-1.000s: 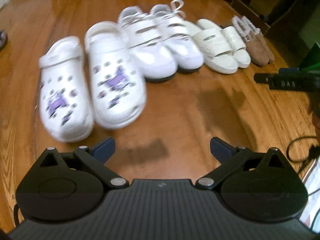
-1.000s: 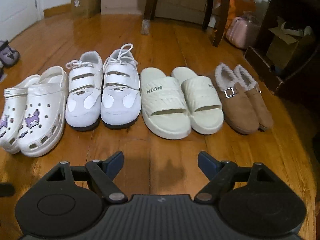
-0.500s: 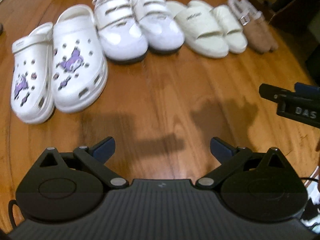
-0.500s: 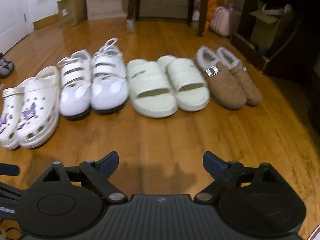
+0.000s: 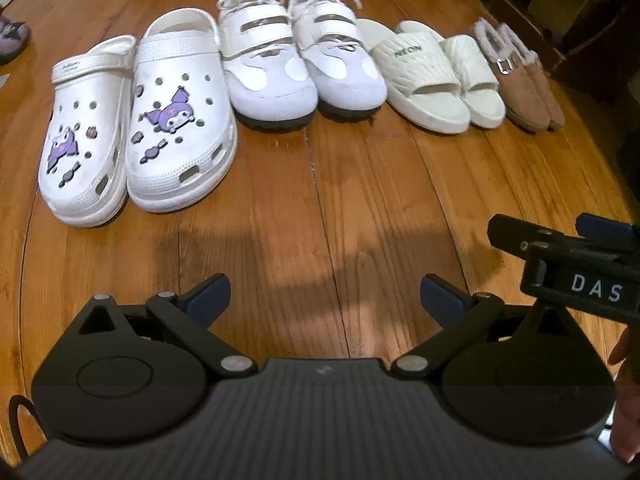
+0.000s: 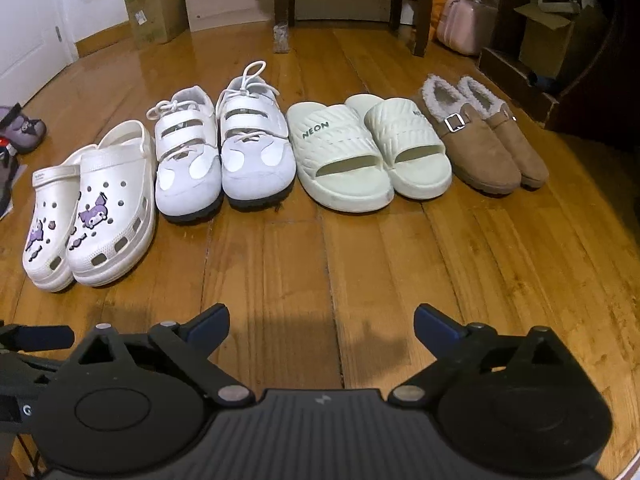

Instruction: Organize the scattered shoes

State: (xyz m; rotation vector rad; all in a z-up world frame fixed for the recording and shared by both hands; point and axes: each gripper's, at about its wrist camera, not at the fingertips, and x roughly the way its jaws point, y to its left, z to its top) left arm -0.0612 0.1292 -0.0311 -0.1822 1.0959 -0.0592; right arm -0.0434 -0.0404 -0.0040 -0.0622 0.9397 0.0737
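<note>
Since the earlier frame both grippers had drawn back from the shoe row. Nearest, the left gripper (image 5: 324,296) stood wide apart, empty; the right gripper (image 6: 322,322) was widening its jaws over bare glossy wooden floor (image 6: 360,264). Beyond, four pairs sat side by side, toes toward the cameras: perforated white clogs (image 6: 108,208) with purple charms, strapped white sneakers (image 6: 224,152), ribbed cream slides (image 6: 360,152), then fleece-lined tan suede slippers (image 6: 484,140). Farther back stood cardboard boxes (image 6: 156,12).

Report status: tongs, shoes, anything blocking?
Left tongs open, empty; right tongs opening, empty. White charm clogs, white strap sneakers, cream NEON slides, tan fleece-lined slippers paired in a row. Nothing blocking.
</note>
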